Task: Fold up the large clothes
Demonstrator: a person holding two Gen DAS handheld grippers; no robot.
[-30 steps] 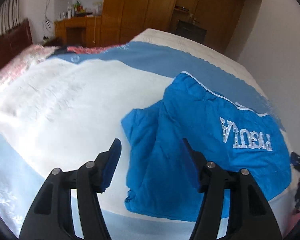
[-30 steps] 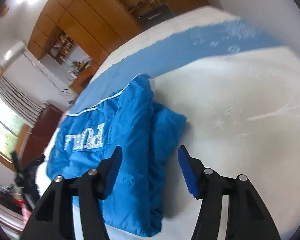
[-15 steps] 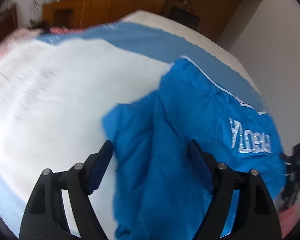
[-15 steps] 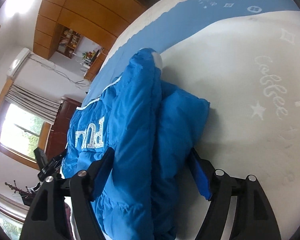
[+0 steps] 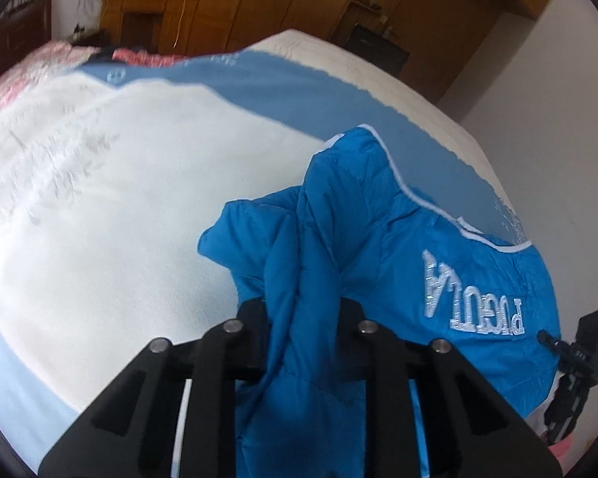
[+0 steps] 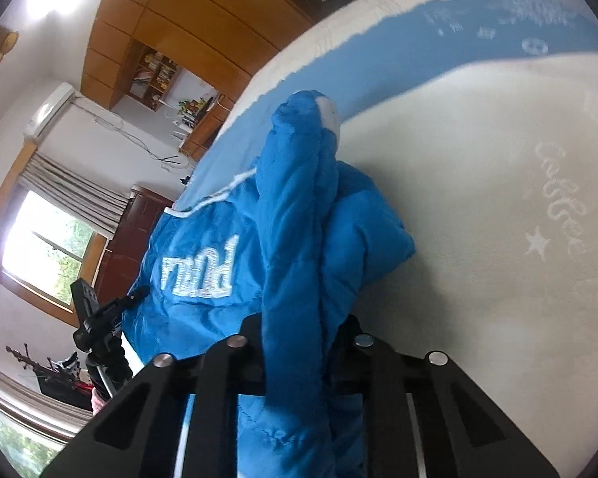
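A home bedroom is showing here: a bed [image 5: 99,207] is lying under a white and blue cover, wooden wardrobes [image 5: 259,4] are standing along the wall, curtains [image 6: 71,191] are hanging at a window [image 6: 48,255], and an air conditioner [image 6: 52,107] is sitting high up.

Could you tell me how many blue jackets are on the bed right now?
1: the blue jacket lies bunched on the bed, pinched by both the left gripper and right gripper. Nothing else like it shows.
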